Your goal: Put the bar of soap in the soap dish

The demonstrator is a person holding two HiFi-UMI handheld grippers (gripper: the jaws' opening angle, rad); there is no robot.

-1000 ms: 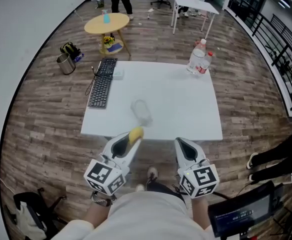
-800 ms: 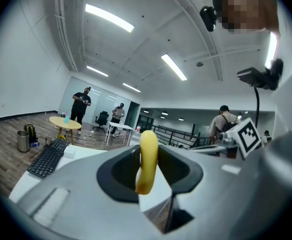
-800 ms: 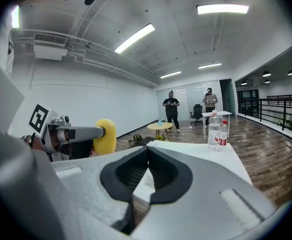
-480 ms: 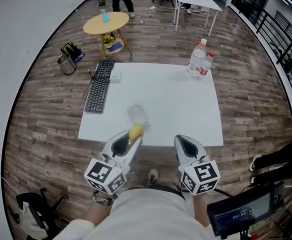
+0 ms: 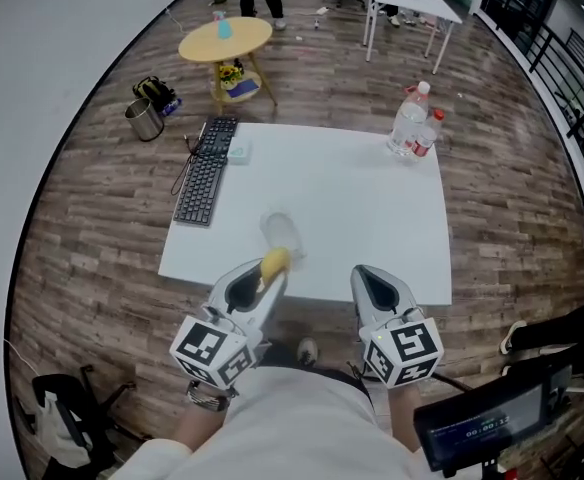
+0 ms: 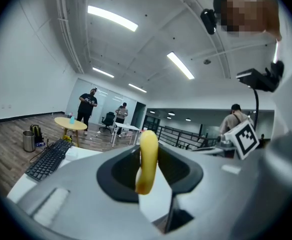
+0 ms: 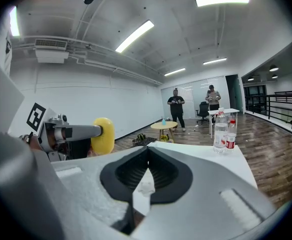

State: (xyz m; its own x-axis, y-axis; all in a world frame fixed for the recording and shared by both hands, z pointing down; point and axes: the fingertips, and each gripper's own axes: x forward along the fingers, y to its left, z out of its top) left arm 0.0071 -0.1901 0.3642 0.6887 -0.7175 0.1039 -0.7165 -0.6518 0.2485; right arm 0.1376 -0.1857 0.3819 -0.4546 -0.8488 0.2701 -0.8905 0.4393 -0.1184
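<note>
Black keyboard [image 5: 204, 173] lies along the left edge of the white surface [image 5: 362, 198], well apart from the work. Right of it, the left gripper [image 5: 264, 276] has its jaws clamped on the yellow bar of soap [image 5: 275, 262], which stands on edge between them at the near edge of the surface. The soap dish [image 5: 281, 232], a clear item, sits just beyond the bar and looks empty. Recommended handling: carry the bar forward until it is squarely over the dish, lower it until it rests inside, tip it toward flat rather than on edge, and only then part the jaws; a light clear dish may slide if nudged. The right gripper [image 5: 373, 286] hangs beside the left with its jaws together on nothing, and is free to steady the dish if needed. Two bottles [image 5: 413, 123] stand at the far right corner, clear of the path. Limits of inspection: the dish's outline is faint in the head view, its depth and rim cannot be made out, and neither gripper view shows it. The bar's height above the surface cannot be judged.
</note>
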